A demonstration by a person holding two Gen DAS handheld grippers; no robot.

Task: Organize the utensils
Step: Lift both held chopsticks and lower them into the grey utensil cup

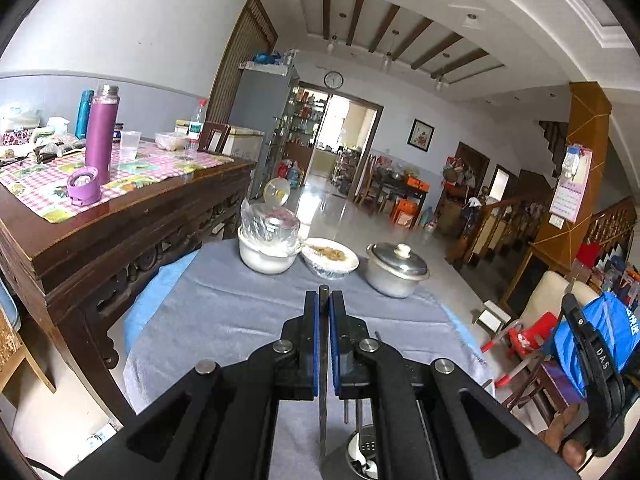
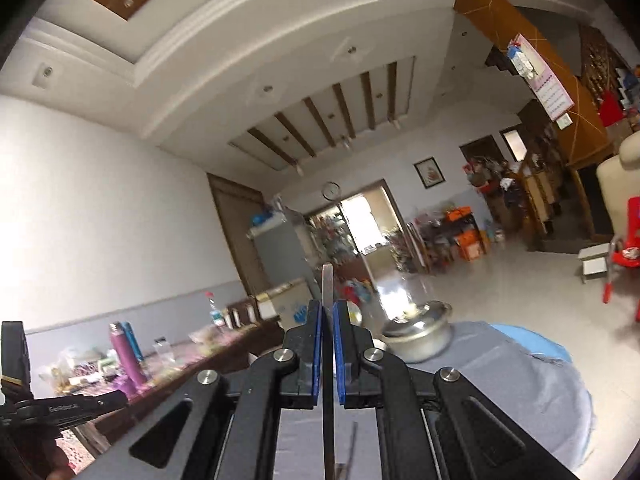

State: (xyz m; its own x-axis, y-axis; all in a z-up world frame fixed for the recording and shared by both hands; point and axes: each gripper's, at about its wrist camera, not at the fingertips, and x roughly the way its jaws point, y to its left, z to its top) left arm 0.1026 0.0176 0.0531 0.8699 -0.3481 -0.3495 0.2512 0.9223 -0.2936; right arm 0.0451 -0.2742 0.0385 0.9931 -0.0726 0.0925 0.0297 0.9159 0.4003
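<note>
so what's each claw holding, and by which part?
Left claw: a thin metal utensil, clamped near its handle end. Right claw: a flat metal utensil, likewise. Working ends hidden.

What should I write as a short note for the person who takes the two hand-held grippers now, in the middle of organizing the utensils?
Left hand-held gripper: shut on a thin metal utensil handle that hangs down toward the utensil holder at the bottom edge of the view.
Right hand-held gripper: shut on a flat metal utensil, raised above the grey cloth.
On the cloth: white pot with a plastic bag, dish of food, lidded steel pot.
Done: two utensils picked up.
Left: put both into the holder; which kind each utensil is cannot be told.
</note>
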